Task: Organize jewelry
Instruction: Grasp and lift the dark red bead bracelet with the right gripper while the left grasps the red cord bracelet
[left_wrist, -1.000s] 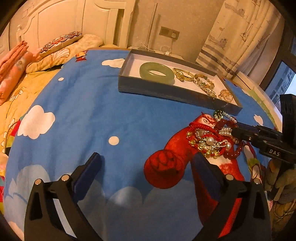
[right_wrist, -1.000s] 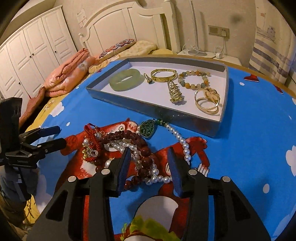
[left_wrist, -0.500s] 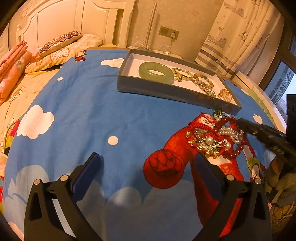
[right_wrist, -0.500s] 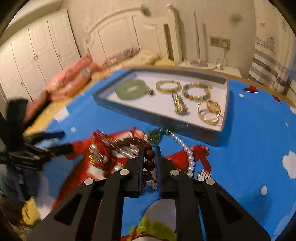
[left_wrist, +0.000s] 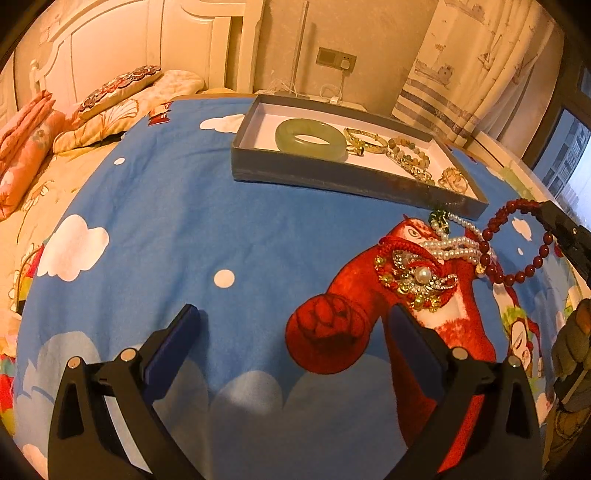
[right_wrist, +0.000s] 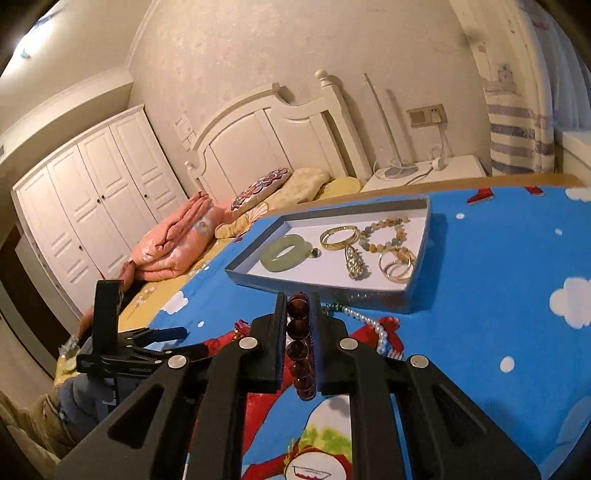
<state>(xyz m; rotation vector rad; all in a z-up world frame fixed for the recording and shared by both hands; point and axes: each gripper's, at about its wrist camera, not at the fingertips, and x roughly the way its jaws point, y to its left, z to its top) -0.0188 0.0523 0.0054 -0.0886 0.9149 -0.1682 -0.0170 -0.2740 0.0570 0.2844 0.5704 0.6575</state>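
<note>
My right gripper (right_wrist: 297, 301) is shut on a dark red bead bracelet (right_wrist: 298, 345) and holds it lifted above the blue cloth; the bracelet (left_wrist: 517, 243) hangs as a loop in the left wrist view. A grey tray (right_wrist: 325, 282) holds a green jade bangle (right_wrist: 286, 253), a gold bangle (right_wrist: 339, 237), a stone bead bracelet (right_wrist: 384, 230) and gold rings (right_wrist: 396, 264). A heap with a pearl necklace (left_wrist: 454, 247) and a red and gold brooch (left_wrist: 417, 277) lies in front of the tray (left_wrist: 332, 177). My left gripper (left_wrist: 291, 321) is open and empty, left of the heap.
The blue cartoon cloth (left_wrist: 184, 229) covers the table. A bed with pink bedding (right_wrist: 177, 243) stands to the left. A nightstand with a cable (right_wrist: 424, 171) and a curtain (left_wrist: 461, 74) are behind the table.
My right gripper closed on the red bead bracelet and lifted it up out of the heap, tilting upward. The left gripper stayed in place.
</note>
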